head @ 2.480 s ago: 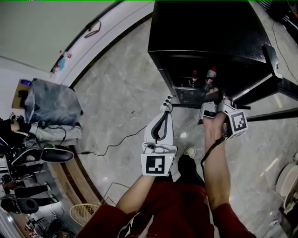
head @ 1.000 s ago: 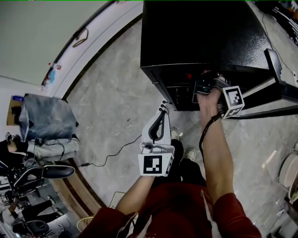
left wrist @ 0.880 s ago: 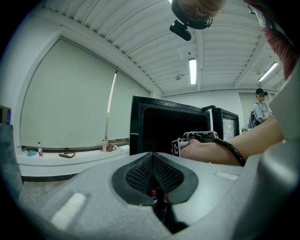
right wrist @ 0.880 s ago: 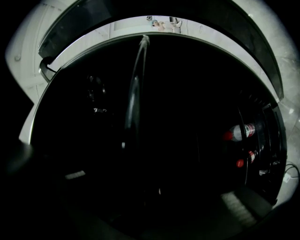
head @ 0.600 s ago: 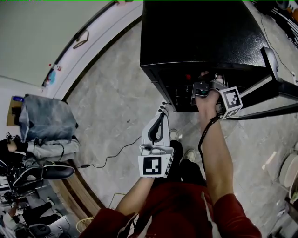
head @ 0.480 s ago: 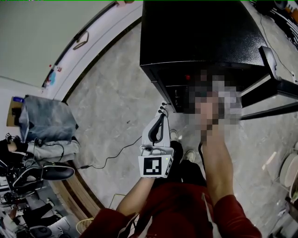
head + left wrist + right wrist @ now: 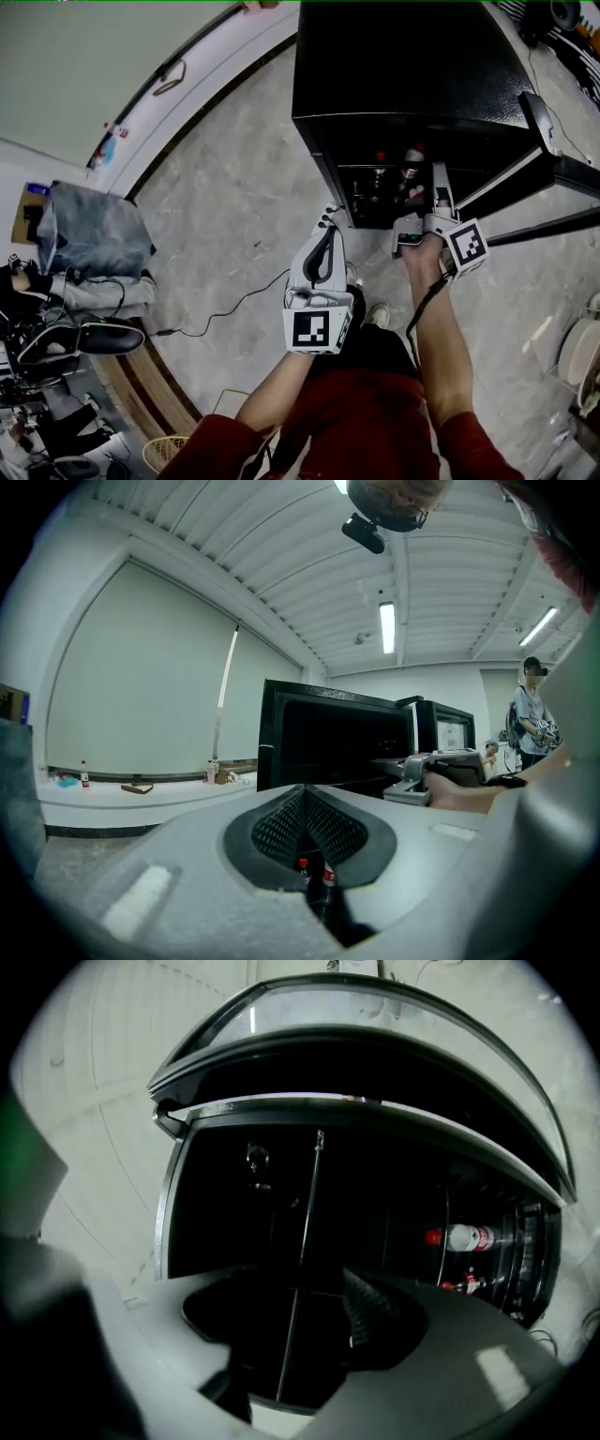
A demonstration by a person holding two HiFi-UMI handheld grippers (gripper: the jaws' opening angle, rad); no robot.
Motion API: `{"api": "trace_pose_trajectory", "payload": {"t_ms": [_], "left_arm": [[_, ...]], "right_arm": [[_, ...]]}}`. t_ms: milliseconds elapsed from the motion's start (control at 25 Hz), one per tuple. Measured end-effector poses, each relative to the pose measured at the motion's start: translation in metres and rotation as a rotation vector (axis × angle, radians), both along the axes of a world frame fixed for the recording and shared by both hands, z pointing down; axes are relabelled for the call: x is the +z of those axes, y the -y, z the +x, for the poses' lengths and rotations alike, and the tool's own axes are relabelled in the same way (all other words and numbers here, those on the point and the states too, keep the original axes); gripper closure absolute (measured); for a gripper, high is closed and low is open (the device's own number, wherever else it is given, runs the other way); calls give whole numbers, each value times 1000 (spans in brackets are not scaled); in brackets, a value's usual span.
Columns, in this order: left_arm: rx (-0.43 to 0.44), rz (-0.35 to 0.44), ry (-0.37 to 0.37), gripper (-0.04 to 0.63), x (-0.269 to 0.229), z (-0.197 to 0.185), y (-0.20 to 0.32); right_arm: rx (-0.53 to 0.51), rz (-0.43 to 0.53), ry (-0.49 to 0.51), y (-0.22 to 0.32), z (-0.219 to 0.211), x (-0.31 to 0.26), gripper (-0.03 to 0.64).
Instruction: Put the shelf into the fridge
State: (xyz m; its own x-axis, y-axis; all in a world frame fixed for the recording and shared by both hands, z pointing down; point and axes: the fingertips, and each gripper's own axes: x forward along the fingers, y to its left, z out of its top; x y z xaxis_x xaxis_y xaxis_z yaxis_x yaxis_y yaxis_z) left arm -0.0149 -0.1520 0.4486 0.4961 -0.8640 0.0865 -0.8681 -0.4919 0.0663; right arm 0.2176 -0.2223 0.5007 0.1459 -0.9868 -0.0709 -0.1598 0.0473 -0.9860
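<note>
Two grippers are held level in front of the open black fridge (image 7: 403,66) on the far side. The left gripper (image 7: 330,217), near the fridge's left corner, has its jaws pressed together on nothing. To the right, at the opening, the right gripper (image 7: 429,192) has just been spreading its jaws. The shelf (image 7: 303,1241) sits inside the fridge, its thin edge passing between the jaws without touching the pads, and red-capped bottles (image 7: 412,155) stand inside too.

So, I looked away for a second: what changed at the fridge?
The right gripper drew back out of the fridge toward the person. Its tongs have just been opening, with nothing pinched, leaving the shelf inside. The left gripper stayed shut and still.
</note>
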Motion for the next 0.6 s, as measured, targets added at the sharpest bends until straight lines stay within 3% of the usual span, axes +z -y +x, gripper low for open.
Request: {"api": "trace_pose_trajectory", "payload": {"t_ms": [120,400,480,600], "left_arm": [[-7,1,1,595,0,-1,-4],[2,-5,-3,595,1,4,-12],[-1,0,-8,595,0,5,-13],[-3,12,-8,595,2,6,-12]], "right_arm": [[-28,-26,-46,-19,-7,-1,347],[-118,-48,-334,-43,-19,-15,348],[-137,-58,-435,-46,-23,-19,348],[-118,-137,-675,-51,-24,-21,348]]}}
